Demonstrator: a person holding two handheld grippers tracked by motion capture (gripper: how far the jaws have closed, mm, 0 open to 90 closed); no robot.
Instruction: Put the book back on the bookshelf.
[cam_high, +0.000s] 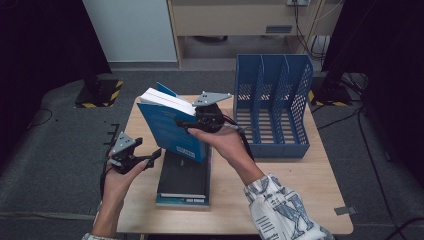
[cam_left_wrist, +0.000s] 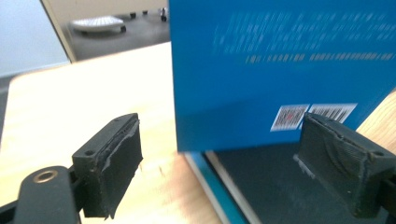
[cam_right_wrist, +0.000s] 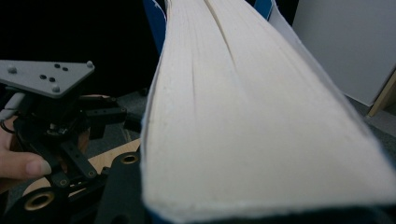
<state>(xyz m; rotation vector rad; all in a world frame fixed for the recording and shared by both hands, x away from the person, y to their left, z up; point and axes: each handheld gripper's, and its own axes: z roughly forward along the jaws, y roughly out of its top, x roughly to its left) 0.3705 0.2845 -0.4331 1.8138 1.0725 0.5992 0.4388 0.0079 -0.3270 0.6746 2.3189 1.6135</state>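
Transfer of the blue book (cam_high: 172, 127) is the step in hand; the right gripper (cam_high: 186, 125) grips it by its page edge, tilted in the air just above the dark book (cam_high: 183, 176) on the table (cam_high: 295, 200); the left gripper (cam_high: 152, 159) hangs left of the dark book, jaws wide and empty; next, I judge, the raised book must swing right and stand upright in the file rack (cam_high: 272, 102), beyond the dark book.

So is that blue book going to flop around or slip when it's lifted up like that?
The blue book will probably stay fairly stiff: its page block looks thick. Its cover looks smooth, so it may slip a little in the right tool. Gripped only at one edge and tilted, it could swing.
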